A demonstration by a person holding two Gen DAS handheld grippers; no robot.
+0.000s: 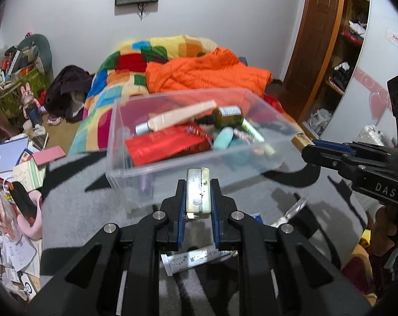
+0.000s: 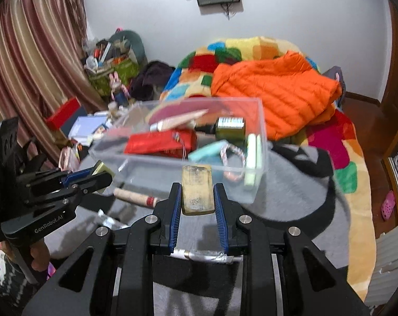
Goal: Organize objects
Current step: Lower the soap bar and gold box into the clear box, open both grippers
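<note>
Each gripper carries a small flat tin, and both look stiff, light and smooth-sided, so a squeeze across the narrow flanks, as here, should hold without crushing; the metal could slip if the pads loosen. The left gripper (image 1: 198,193) is clamped on a pale, scuffed rectangular tin (image 1: 198,189) with rounded corners, held on edge above the grey blanket (image 1: 75,210) just short of the clear plastic bin (image 1: 114,142). The right gripper (image 2: 197,200) pinches a yellowish, worn tin (image 2: 197,191) at the bin's near wall (image 2: 172,168). Inside the bin lie a red pouch (image 1: 167,144), a cream tube (image 1: 178,115) and an amber bottle (image 1: 229,115).
</note>
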